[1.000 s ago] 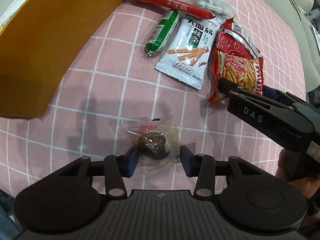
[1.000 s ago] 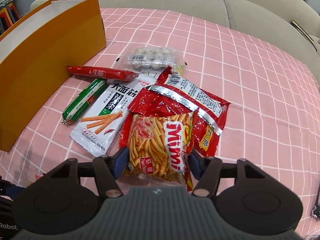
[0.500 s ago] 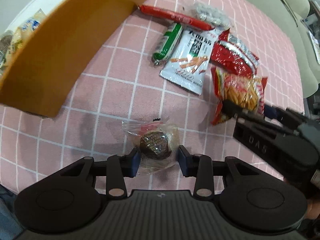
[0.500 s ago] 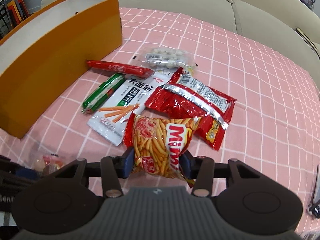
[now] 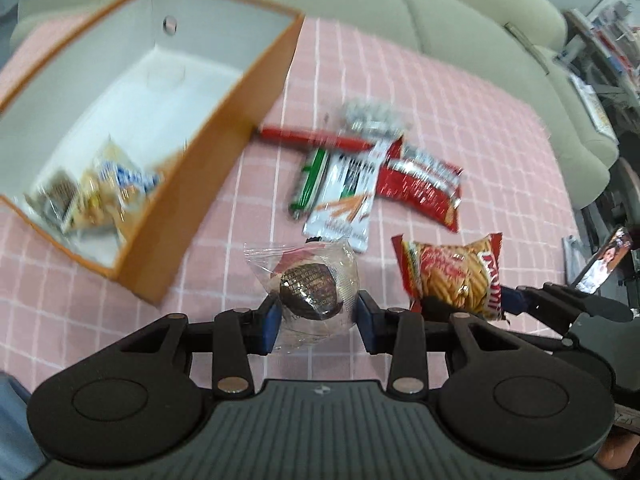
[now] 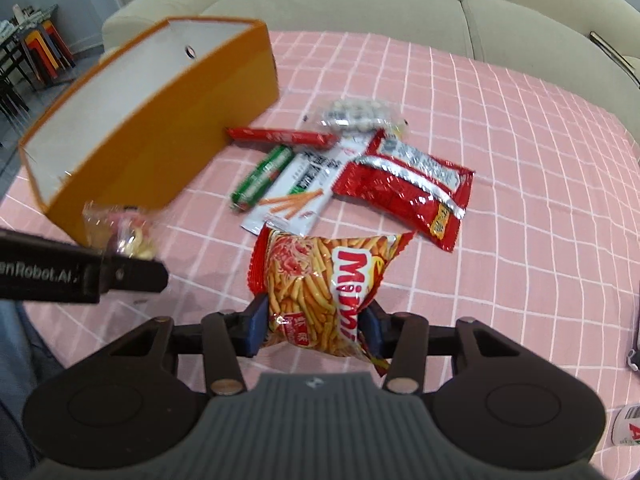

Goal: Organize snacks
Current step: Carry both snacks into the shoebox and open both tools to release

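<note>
Orange box (image 5: 224, 168) w/ two snack packs inside (image 5: 100, 192), left tool (image 5: 316, 316) gripping clear-wrapped cake (image 5: 310, 286), right tool (image 6: 312, 330) gripping Mimi bag (image 6: 320, 280)

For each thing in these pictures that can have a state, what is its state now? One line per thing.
left gripper: shut on the clear-wrapped snack, lifted.
right gripper: shut on the Mimi bag, lifted.
orange box: open, a few packets inside.
red sausage: lying on the cloth.
green sausage: lying flat.
white packet: lying flat.
red foil bag: lying flat, sealed.
</note>
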